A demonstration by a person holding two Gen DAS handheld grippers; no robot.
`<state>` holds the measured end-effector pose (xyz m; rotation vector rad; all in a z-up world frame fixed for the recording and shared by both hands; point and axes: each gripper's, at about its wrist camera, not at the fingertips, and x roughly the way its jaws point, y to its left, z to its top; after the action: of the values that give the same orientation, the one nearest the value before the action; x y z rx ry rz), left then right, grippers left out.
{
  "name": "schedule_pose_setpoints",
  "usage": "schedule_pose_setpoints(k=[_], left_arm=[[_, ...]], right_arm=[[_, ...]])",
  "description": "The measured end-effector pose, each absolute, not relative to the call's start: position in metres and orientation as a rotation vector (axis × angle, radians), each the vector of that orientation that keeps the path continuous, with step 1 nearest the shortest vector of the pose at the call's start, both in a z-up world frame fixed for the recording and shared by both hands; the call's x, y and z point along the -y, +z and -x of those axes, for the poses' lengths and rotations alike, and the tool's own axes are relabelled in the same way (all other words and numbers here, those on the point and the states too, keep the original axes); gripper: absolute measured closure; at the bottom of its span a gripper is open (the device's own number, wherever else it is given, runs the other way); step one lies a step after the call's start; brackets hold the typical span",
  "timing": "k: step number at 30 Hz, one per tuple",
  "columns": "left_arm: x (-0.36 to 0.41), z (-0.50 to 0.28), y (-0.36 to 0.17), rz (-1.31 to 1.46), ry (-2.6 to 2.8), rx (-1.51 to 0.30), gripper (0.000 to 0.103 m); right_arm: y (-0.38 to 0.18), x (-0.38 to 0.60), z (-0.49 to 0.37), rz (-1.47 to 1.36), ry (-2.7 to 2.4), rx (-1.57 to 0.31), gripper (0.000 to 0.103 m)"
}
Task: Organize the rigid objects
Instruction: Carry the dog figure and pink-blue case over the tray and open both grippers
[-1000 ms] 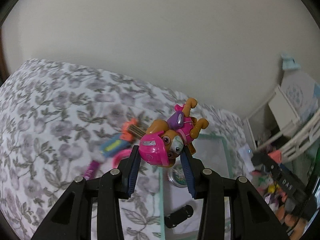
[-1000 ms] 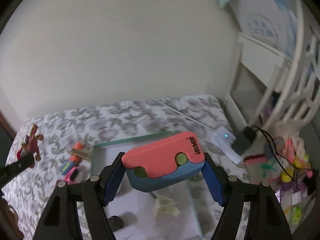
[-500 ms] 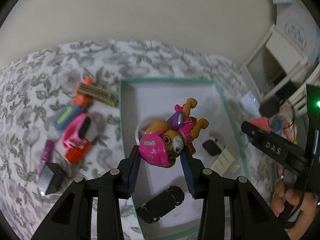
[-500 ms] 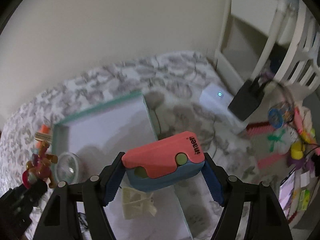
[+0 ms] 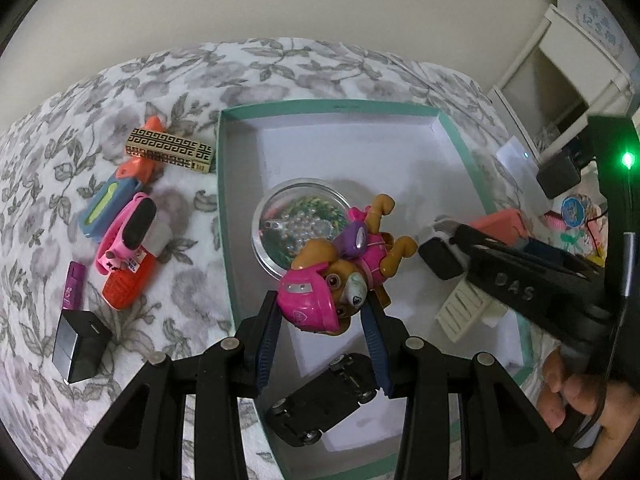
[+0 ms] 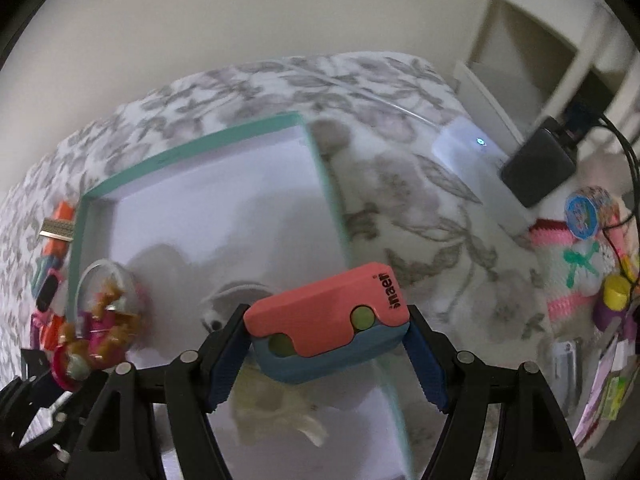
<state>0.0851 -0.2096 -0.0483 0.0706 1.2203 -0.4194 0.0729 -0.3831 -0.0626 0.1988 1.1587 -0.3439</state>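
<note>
Clutter lies left of the left claw: black cube, orange toy. Left claw pinches a toy pup above the teal-rimmed box, glass dish just beyond. Right claw clamps a coral-and-blue case over the box's right edge. Step looks like placing; next: lower onto bare floor, release.

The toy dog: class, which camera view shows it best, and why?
The left wrist view: the toy dog sits sharp and central, clamped in the left gripper. The right wrist view shows it only small and blurred at the left edge.
</note>
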Motion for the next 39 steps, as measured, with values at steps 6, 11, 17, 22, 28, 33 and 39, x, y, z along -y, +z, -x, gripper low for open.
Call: schedule_pose_setpoints(k=[6, 11, 17, 22, 28, 33, 39], left_arm=[[0.215, -0.083, -0.055, -0.082, -0.43, -1.244, 0.061], [0.217, -0.083, -0.062, -0.088, -0.432, -1.266, 0.061], [0.216, -0.084, -0.063, -0.079, -0.418, -1.281, 0.061], [0.216, -0.086, -0.057, -0.077, -0.418, -1.277, 0.059], [0.206, -0.089, -0.046, -0.043, -0.418, -1.268, 0.052], [0.193, -0.093, -0.035, 0.003, -0.42, -1.252, 0.052], [0.166, -0.1, -0.014, 0.075, -0.38, -1.198, 0.051]], right_arm=[[-0.063, 0.365, -0.078, -0.11, -0.33, -1.174, 0.026], [-0.06, 0.366, -0.077, -0.179, -0.28, -1.169, 0.026], [-0.062, 0.361, -0.081, -0.144, -0.288, -1.199, 0.026], [-0.059, 0.361, -0.082, -0.138, -0.286, -1.194, 0.026], [-0.053, 0.361, -0.079, -0.13, -0.282, -1.186, 0.024], [-0.042, 0.361, -0.077, -0.139, -0.268, -1.154, 0.021], [-0.015, 0.36, -0.072, -0.139, -0.267, -1.083, 0.022]])
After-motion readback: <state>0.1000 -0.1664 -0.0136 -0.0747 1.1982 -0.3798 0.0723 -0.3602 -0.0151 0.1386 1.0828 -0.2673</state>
